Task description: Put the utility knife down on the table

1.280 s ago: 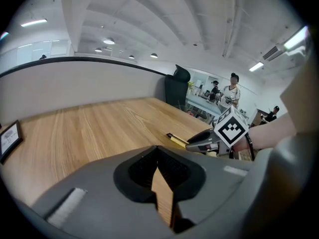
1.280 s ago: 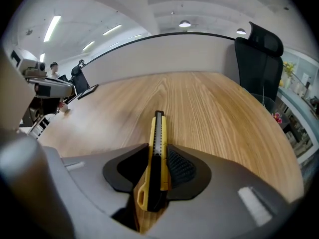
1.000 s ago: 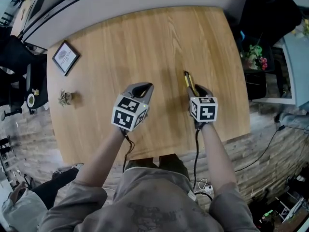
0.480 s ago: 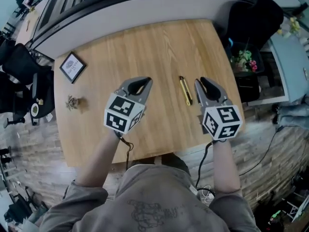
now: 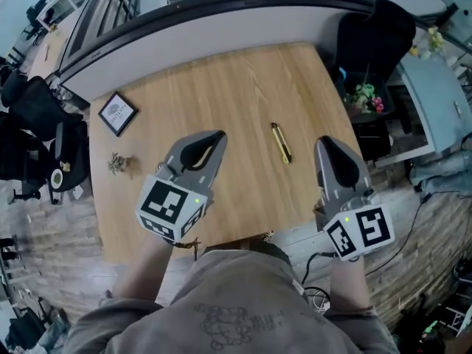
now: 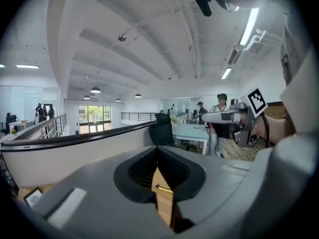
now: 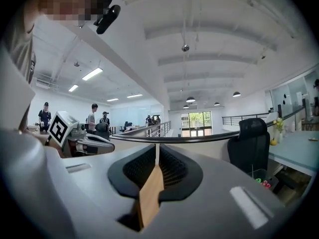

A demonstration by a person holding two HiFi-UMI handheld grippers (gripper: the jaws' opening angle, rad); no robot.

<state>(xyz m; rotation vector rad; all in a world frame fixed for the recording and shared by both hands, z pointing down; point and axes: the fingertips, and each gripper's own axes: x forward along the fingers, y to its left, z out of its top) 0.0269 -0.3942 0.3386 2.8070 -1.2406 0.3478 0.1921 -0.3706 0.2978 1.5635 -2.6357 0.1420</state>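
The yellow-and-black utility knife (image 5: 281,142) lies flat on the wooden table (image 5: 243,87), untouched by either gripper. Both grippers hang well above the table and point almost level. My left gripper (image 5: 217,136) is left of the knife, shut and empty. Through the gap behind its tips in the left gripper view (image 6: 157,151) I see the knife (image 6: 163,187) far below. My right gripper (image 5: 324,143) is right of the knife. Its jaws (image 7: 157,148) are closing, with only a thin slit left at the tips and nothing between them.
A small framed picture (image 5: 118,113) and a tiny plant (image 5: 118,163) sit near the table's left edge. A curved dark-topped wall (image 5: 221,17) runs behind the table. A black chair (image 5: 376,32) and a bin with flowers (image 5: 365,94) stand off the right corner. People stand in the distance.
Both grippers have risen away from the table towards the head camera. The right gripper has drawn back from the knife, which stays on the table, and its jaws have narrowed.
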